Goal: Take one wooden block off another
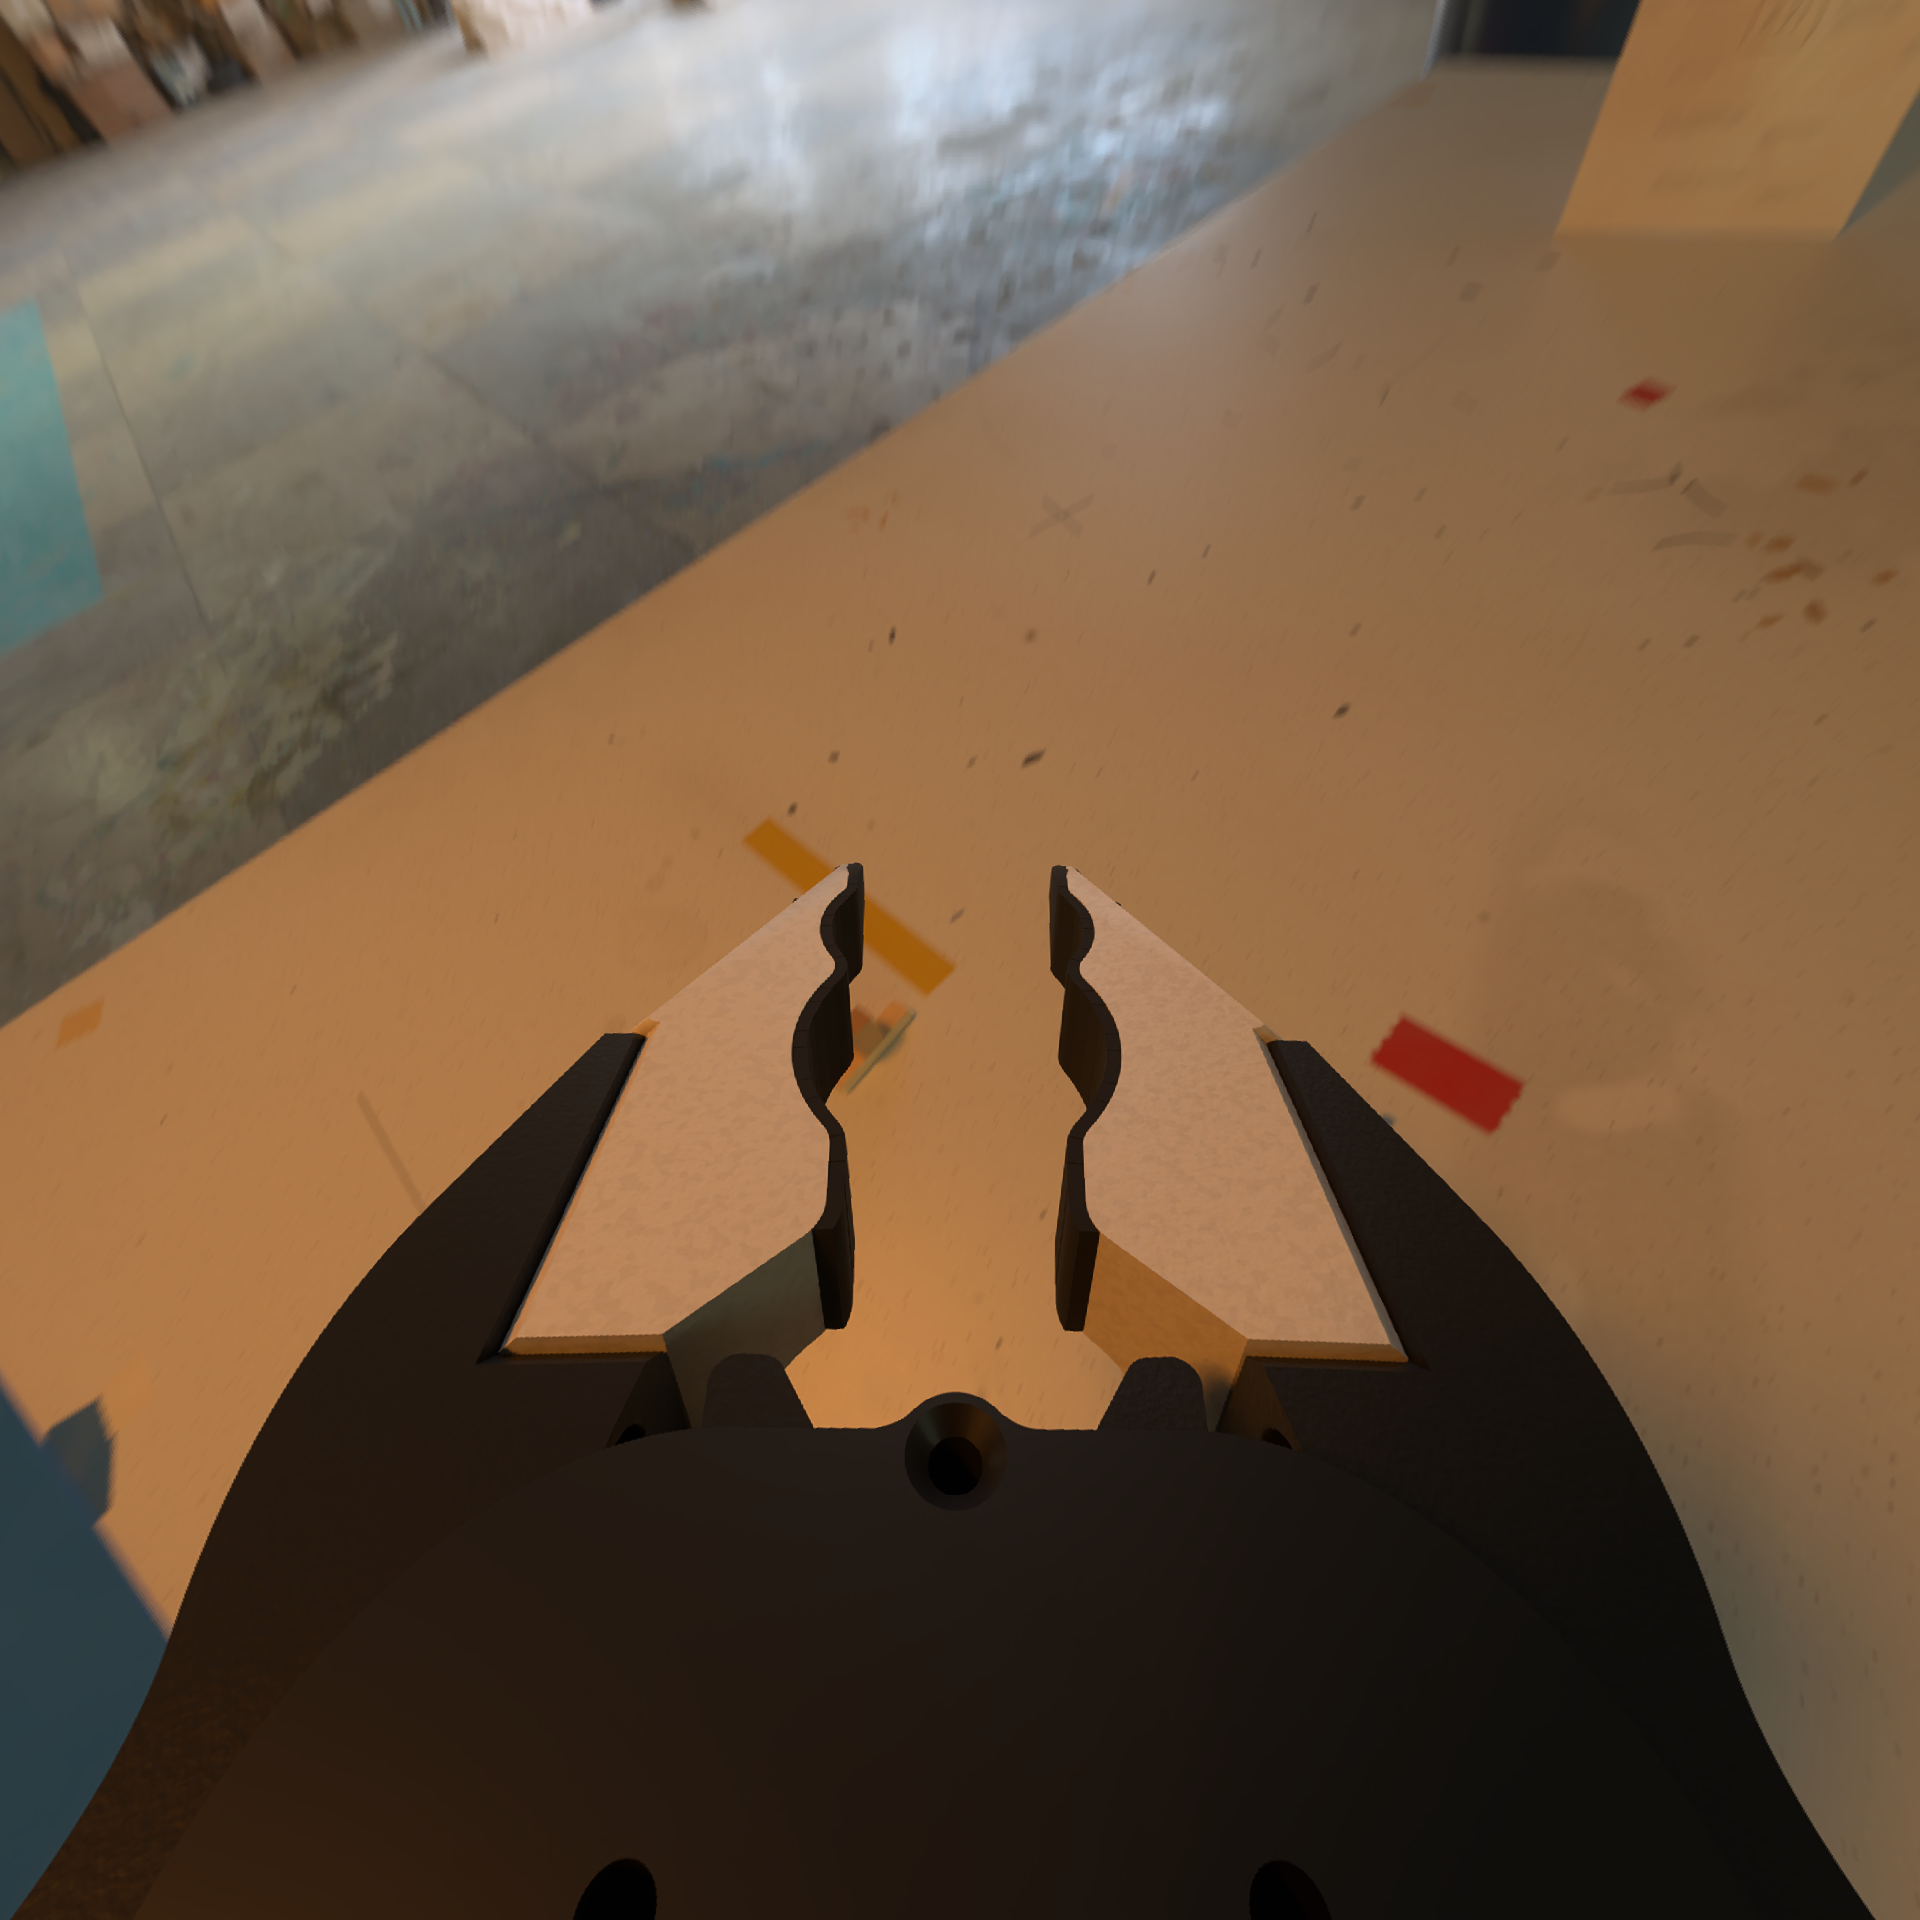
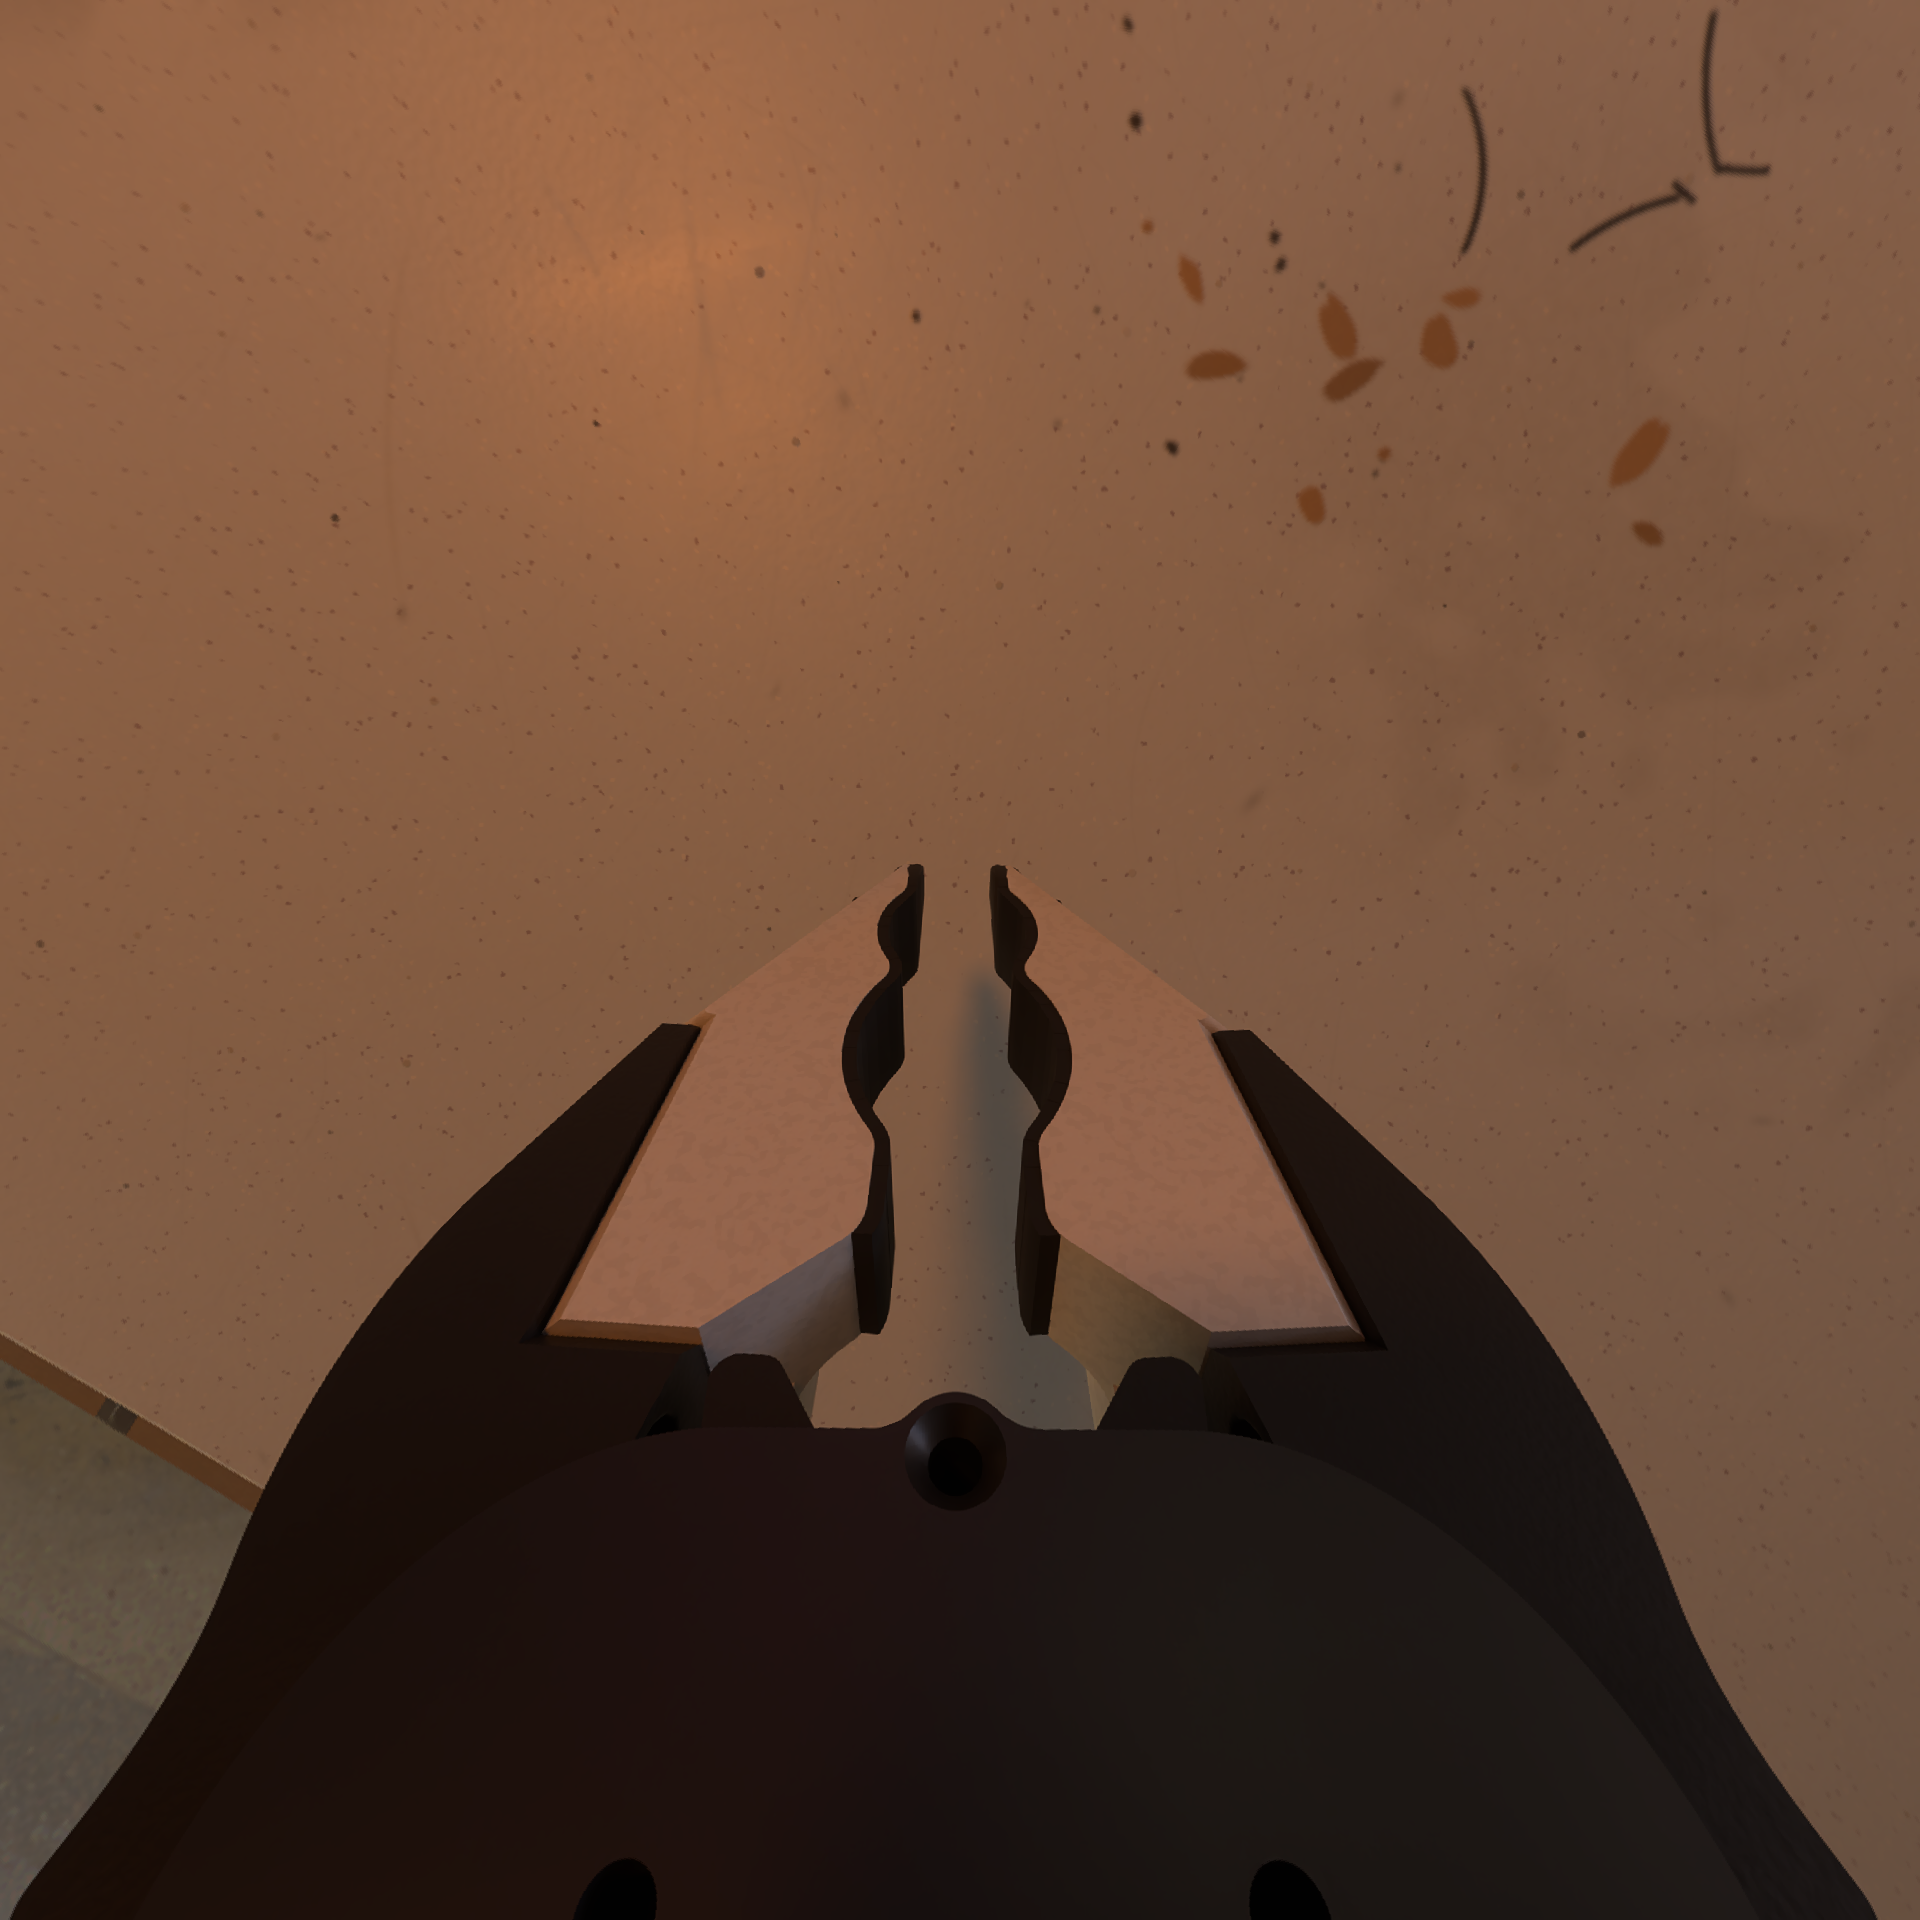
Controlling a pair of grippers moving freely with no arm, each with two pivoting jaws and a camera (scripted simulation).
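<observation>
A pale wooden block [image 1: 1745, 114] stands on the table at the far upper right of the left wrist view, cut off by the frame; I cannot tell whether it is one block or a stack. My left gripper [image 1: 956, 878] is open and empty, low over the table, well short of and left of the block. My right gripper [image 2: 956, 878] looks down at bare tabletop; its jaws stand a narrow gap apart with nothing between them. No block shows in the right wrist view.
The tan table [image 1: 1247, 623] has a diagonal far edge with grey floor [image 1: 416, 312] beyond. Orange tape [image 1: 904, 940] and red tape [image 1: 1446, 1072] lie flat near my left fingers. A blue object [image 1: 52, 1558] is at lower left. The table's edge [image 2: 125, 1423] shows at the right view's lower left.
</observation>
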